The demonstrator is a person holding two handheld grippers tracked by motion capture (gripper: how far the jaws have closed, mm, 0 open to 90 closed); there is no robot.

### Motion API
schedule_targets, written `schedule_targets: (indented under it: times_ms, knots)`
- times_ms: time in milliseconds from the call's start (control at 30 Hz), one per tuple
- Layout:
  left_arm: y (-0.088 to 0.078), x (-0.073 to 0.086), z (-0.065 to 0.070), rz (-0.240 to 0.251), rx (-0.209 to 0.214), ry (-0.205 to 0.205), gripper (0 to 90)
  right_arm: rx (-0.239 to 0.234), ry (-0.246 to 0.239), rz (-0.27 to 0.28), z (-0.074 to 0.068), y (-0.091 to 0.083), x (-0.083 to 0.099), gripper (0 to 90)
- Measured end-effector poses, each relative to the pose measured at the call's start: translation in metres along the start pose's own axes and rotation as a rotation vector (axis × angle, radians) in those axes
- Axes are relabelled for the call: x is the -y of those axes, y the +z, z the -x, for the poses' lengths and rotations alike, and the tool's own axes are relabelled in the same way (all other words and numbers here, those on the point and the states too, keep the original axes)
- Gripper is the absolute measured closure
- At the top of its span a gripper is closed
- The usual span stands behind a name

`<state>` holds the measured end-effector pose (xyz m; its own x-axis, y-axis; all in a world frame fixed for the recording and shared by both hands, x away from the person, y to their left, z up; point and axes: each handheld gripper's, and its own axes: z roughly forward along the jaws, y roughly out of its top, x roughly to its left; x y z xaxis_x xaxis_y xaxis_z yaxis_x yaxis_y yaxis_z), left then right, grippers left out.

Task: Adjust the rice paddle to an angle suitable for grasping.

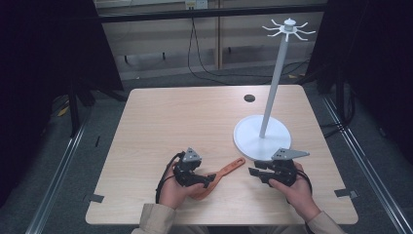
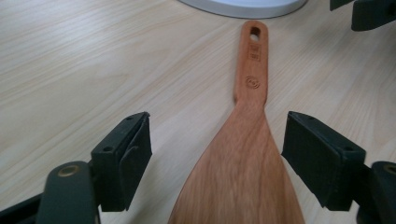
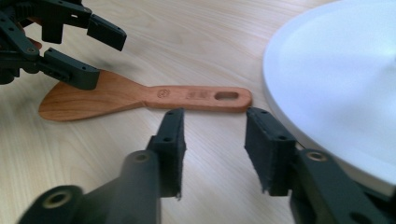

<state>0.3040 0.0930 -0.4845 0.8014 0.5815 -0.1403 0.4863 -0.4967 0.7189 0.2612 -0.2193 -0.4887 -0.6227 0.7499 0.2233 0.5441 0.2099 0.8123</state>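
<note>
A wooden spatula (image 1: 221, 176) lies flat on the pale wood surface (image 1: 160, 122) near its front edge, a little right of the middle, its broad blade toward the person and its slotted handle angled toward the far right corner. The left tool (image 1: 208, 181), held in the person's left hand (image 1: 171, 191), sits low over the blade; in the left gripper view its jaws stand wide apart on either side of the blade (image 2: 243, 172), not touching it. The right tool (image 1: 253, 172), held in the right hand (image 1: 294, 191), rests just beside the handle's end; in the right gripper view its jaws are apart with bare surface between them, and the spatula (image 3: 140, 98) lies across the frame just beyond them. A white hanging stand (image 1: 273, 83) rises from a round white base (image 1: 248, 136) on the right half of the surface, its pole topped by a ring of thin hooks (image 1: 289, 29). The base edge sits close to the handle's tip. A small dark round hole (image 1: 249, 98) marks the surface near the far edge.
</note>
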Motion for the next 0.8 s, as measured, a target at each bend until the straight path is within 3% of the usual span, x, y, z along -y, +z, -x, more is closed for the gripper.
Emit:
schedule_targets:
  times_ms: [233, 467, 667, 800]
  knots:
    - [0.022, -0.013, 0.009, -0.050, 0.041, 0.068, 35.1, 0.060, 0.034, 0.006, 0.007, -0.020, 0.011, 35.9]
    - [0.042, -0.026, 0.017, -0.123, 0.056, 0.130, 44.1, 0.087, 0.057, 0.014, 0.012, -0.034, 0.019, 30.7]
    - [0.052, -0.036, 0.019, -0.150, 0.052, 0.148, 46.2, 0.118, 0.090, 0.032, 0.018, -0.049, 0.026, 29.0]
    - [0.059, -0.042, 0.020, -0.144, 0.056, 0.138, 47.1, 0.133, 0.102, 0.041, 0.020, -0.055, 0.028, 28.3]
